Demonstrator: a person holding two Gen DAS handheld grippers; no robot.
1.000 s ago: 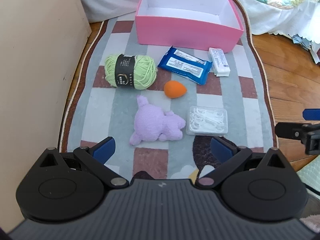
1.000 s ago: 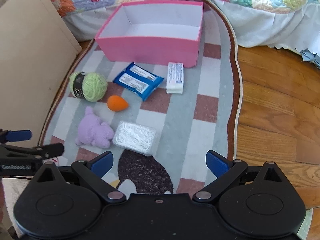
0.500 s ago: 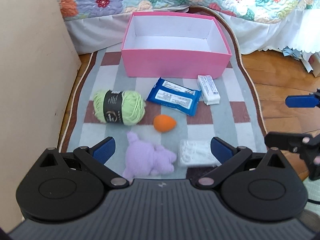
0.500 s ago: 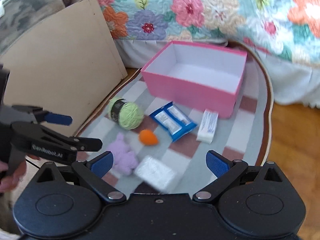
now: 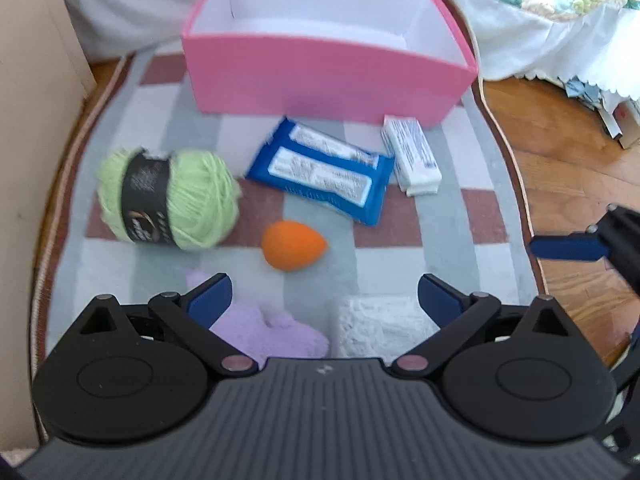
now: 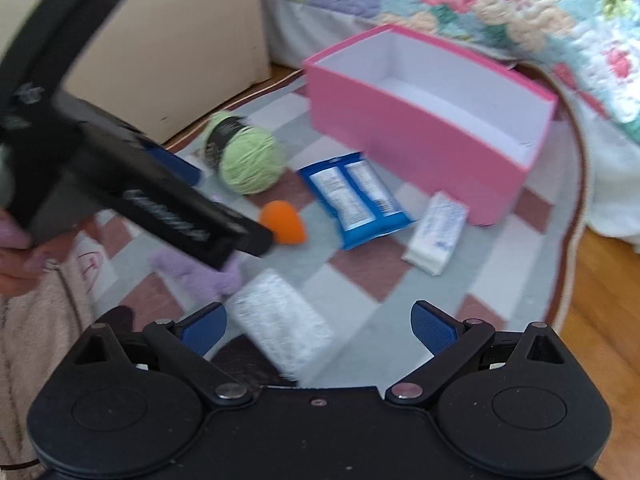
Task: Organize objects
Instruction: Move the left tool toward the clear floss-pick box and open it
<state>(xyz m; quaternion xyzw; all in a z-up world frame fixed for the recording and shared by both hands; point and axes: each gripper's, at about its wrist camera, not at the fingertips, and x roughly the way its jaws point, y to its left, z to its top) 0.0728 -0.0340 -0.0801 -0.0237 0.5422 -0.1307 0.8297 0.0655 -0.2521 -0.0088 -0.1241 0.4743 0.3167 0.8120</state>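
Note:
An open pink box with a white inside stands at the rug's far end. In front of it lie a blue wipes packet and a white tissue pack. A green yarn ball sits to the left, and an orange egg-shaped sponge lies in the middle. Nearest are a purple plush toy and a clear floss-pick box. My left gripper hangs open above those two. My right gripper is open and holds nothing, with the floss-pick box just below it.
The items lie on a checked rug over a wooden floor. A beige panel stands along the left. A bed with a floral quilt runs behind the box. A hand holds the left tool.
The left gripper has dropped lower and closer to the objects. The right view has swung left, so the left tool now crosses its left side. Both grippers stay open.

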